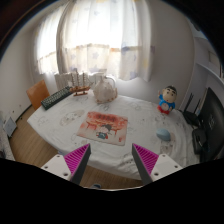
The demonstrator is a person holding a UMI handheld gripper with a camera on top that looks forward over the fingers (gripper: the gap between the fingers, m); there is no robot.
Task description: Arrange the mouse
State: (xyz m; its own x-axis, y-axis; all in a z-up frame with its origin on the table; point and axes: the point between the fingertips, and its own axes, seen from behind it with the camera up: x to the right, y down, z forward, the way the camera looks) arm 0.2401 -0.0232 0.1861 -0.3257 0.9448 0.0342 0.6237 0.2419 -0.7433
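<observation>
My gripper (111,152) is open and empty, held off the near edge of a table with a white cloth (60,125). Its magenta pads (76,160) stand wide apart. A flat orange and pink mat (103,126) lies on the cloth just beyond the fingers. A small pale object (164,133) lies on the cloth to the right of the mat; I cannot tell whether it is the mouse.
A model ship (76,83) and a clear bag (105,89) stand at the table's far side. A cartoon doll (168,99) stands far right. A black chair (195,110) is at the right, an orange chair (38,94) at the left. Curtained window (100,30) behind.
</observation>
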